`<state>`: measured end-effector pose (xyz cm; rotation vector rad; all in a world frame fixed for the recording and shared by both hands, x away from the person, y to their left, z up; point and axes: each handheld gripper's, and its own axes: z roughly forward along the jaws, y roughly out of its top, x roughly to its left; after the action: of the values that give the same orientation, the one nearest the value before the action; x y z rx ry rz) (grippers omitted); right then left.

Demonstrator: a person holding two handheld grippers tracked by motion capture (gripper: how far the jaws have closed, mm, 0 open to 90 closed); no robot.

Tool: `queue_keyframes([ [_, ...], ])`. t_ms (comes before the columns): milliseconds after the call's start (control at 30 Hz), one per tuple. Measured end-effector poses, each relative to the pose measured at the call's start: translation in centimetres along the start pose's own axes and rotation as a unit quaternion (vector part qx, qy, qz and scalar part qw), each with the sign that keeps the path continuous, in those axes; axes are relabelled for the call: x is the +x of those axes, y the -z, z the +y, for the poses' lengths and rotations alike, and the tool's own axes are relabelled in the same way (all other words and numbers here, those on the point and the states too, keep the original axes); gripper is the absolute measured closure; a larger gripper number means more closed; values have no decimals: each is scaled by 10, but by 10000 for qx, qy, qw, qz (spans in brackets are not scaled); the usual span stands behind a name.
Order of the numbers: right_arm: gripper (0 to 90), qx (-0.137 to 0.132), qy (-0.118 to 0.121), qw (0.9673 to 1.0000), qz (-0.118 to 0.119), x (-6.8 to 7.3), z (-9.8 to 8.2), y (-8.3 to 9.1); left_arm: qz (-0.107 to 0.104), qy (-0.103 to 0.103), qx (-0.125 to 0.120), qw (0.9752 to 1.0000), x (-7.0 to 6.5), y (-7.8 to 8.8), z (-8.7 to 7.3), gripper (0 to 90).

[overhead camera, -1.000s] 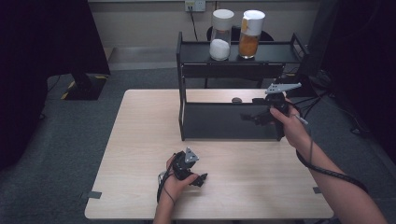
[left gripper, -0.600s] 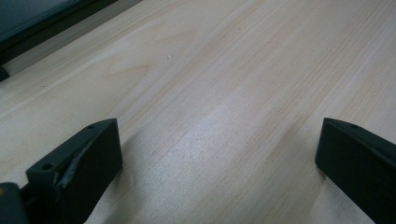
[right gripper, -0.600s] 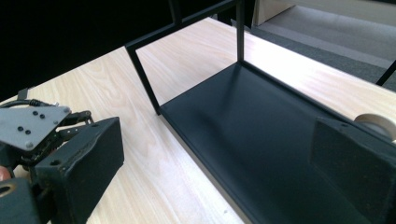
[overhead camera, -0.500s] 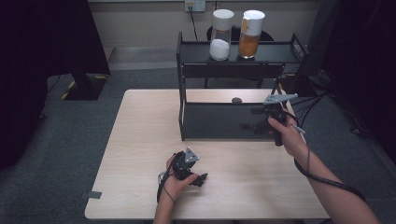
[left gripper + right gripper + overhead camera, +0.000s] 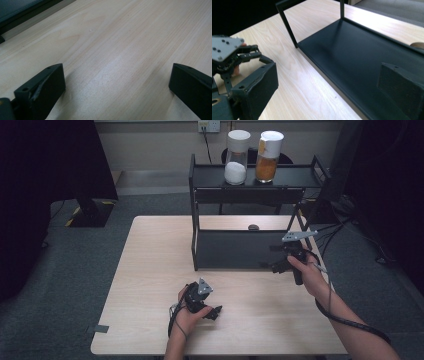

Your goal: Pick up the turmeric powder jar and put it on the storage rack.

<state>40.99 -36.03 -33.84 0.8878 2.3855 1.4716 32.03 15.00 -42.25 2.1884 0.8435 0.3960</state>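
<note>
My left gripper (image 5: 215, 312) rests low over the light wooden table (image 5: 150, 270) near its front edge, held in a hand. Its jaws stand wide apart over bare wood, so my left gripper (image 5: 117, 75) is open and empty. My right gripper (image 5: 272, 258) hovers at the right front corner of a black two-tier shelf (image 5: 240, 249). In its own view my right gripper (image 5: 328, 72) is open, one jaw over the table, the other over the shelf's dark lower tray (image 5: 352, 55). The left gripper (image 5: 259, 56) shows farther off at the left.
On the shelf's top tier stand a jar of white powder (image 5: 236, 165) and a jar of orange contents (image 5: 268, 162), both white-lidded. A small dark object (image 5: 253, 226) lies on the table behind the shelf. Cables trail off the table's right side (image 5: 345, 320).
My right gripper has come down from the shelf's right end toward the table's near side, a little to the left. The left gripper has stayed put.
</note>
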Motion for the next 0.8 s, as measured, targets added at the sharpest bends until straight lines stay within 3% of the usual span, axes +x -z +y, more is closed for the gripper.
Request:
queue_keyframes([
  [800, 26, 158, -178, 9997, -83, -4, -40, -3, 0, -1, -1, 10000, 0, 0, 0, 0],
])
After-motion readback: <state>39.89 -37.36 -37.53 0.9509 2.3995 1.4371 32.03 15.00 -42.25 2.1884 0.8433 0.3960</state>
